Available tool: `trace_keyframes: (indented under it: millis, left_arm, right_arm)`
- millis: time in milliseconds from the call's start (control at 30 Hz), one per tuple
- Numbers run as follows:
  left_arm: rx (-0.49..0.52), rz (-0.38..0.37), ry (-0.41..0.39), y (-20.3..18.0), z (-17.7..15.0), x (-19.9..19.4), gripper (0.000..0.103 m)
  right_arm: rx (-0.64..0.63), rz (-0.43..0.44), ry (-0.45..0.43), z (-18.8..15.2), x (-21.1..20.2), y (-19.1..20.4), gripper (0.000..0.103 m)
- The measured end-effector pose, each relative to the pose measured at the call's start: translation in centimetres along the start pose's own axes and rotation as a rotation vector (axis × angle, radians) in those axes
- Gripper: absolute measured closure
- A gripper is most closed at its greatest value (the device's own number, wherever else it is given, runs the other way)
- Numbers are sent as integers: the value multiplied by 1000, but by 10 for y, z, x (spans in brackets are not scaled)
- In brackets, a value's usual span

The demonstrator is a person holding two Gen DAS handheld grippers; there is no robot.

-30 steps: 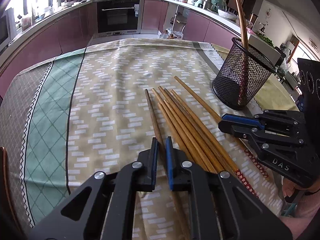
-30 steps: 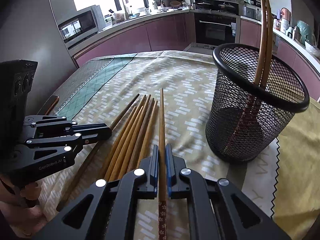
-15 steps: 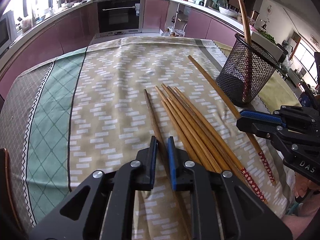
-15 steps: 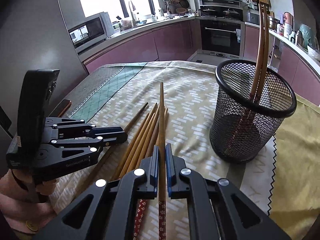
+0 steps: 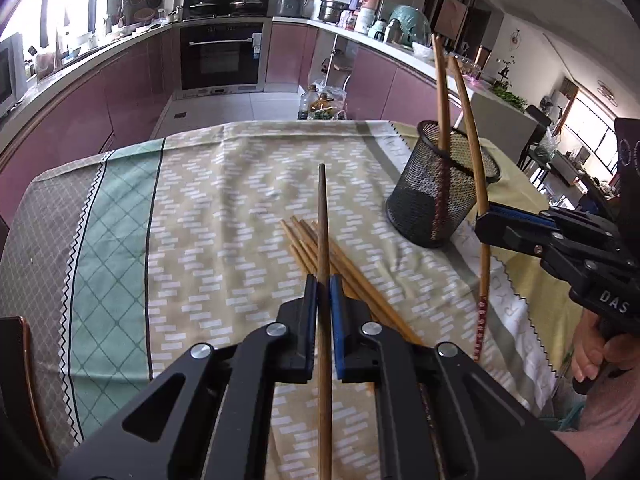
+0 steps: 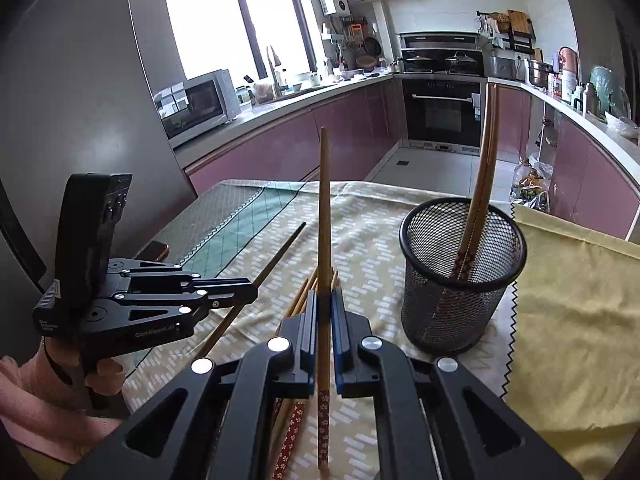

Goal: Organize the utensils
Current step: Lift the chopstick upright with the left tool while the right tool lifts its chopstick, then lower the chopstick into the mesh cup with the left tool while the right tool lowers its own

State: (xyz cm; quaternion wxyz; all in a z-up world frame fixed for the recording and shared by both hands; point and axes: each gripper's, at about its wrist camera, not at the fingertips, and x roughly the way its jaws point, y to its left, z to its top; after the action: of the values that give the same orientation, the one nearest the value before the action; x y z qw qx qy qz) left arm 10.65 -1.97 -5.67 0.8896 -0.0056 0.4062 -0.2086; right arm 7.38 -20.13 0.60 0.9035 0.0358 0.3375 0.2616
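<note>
Two chopsticks are off the table at once, one in each of my grippers, and I place everything by the black mesh cup standing on the patterned tablecloth. Farthest left of the cup, my left gripper is clamped on a dark brown chopstick, its blue pads pressing the shaft from both sides; the stick runs straight out ahead between the fingers, its far tip raised clear of the cloth. In the right wrist view the same gripper shows side-on, left of the cup, with my hand and a pink sleeve under it, and the dark stick slants up and away from its tips. Next, still left of the cup and lying flat on the cloth, is the bundle of light wooden chopsticks, fanned a little at the far ends and partly hidden under my left gripper. Nearer the cup, my right gripper is shut tight on a light chopstick with a red flowered end; it stands steeply, tip up, decorated end hanging below the pads. From the left wrist view that gripper sits just right of the cup, and its stick crosses in front of the cup's rim, though I cannot tell whether it touches. Inside the cup two chopsticks already lean against the rim, flowered ends down.
</note>
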Motion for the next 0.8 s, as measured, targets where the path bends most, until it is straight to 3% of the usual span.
trace_keyframes:
  millis: [400, 800]
  left_arm:
    - [17, -168, -182, -20, 36, -72, 96]
    - [36, -238, -311, -45, 95, -83, 96]
  right_arm:
    - [29, 7, -132, 23, -38, -23, 97]
    - [11, -52, -225, 52, -61, -39, 97]
